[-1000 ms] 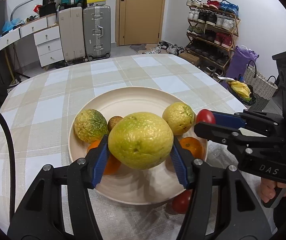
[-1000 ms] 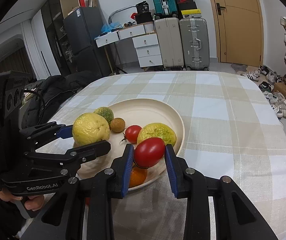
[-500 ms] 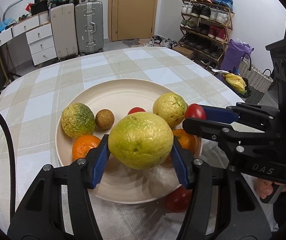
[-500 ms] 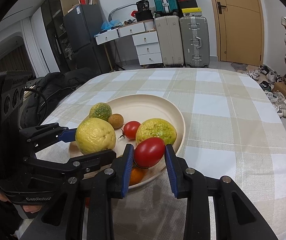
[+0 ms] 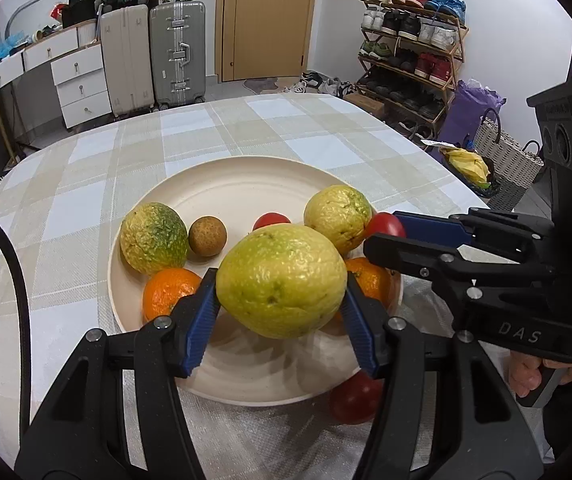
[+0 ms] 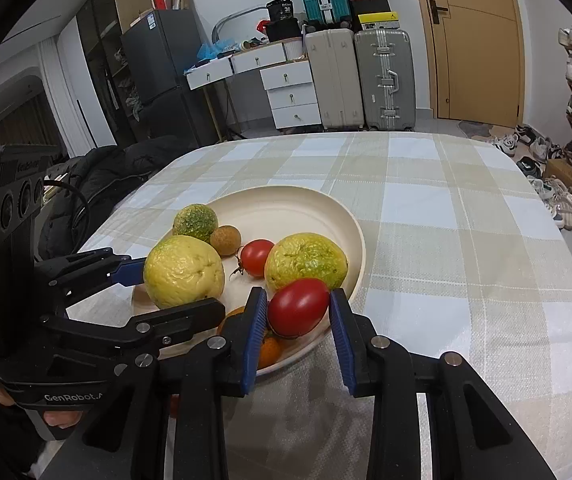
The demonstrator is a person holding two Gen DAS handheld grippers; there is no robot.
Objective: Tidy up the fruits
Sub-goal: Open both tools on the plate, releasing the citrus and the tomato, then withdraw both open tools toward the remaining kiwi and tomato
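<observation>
My left gripper [image 5: 279, 280] is shut on a large yellow-green citrus [image 5: 281, 256] and holds it above the near part of a cream plate [image 5: 245, 184]. On the plate lie a green-mottled citrus [image 5: 153, 238], a small brown fruit [image 5: 207, 236], a tomato [image 5: 270, 220], a yellow citrus [image 5: 338, 218] and two oranges [image 5: 167, 290]. My right gripper [image 6: 298, 294] is shut on a red tomato [image 6: 298, 310] over the plate's [image 6: 306, 208] near right rim. Another tomato [image 5: 356, 398] lies on the cloth beside the plate.
The plate stands on a checked tablecloth [image 6: 446, 220] over a round table. Hands grip both handles at the frame edges. Suitcases [image 5: 173, 52], drawers, a shoe rack [image 5: 410, 52] and a door stand beyond the table.
The plate and its fruits sit a little higher and further left in the left wrist view. Both grips are unchanged.
</observation>
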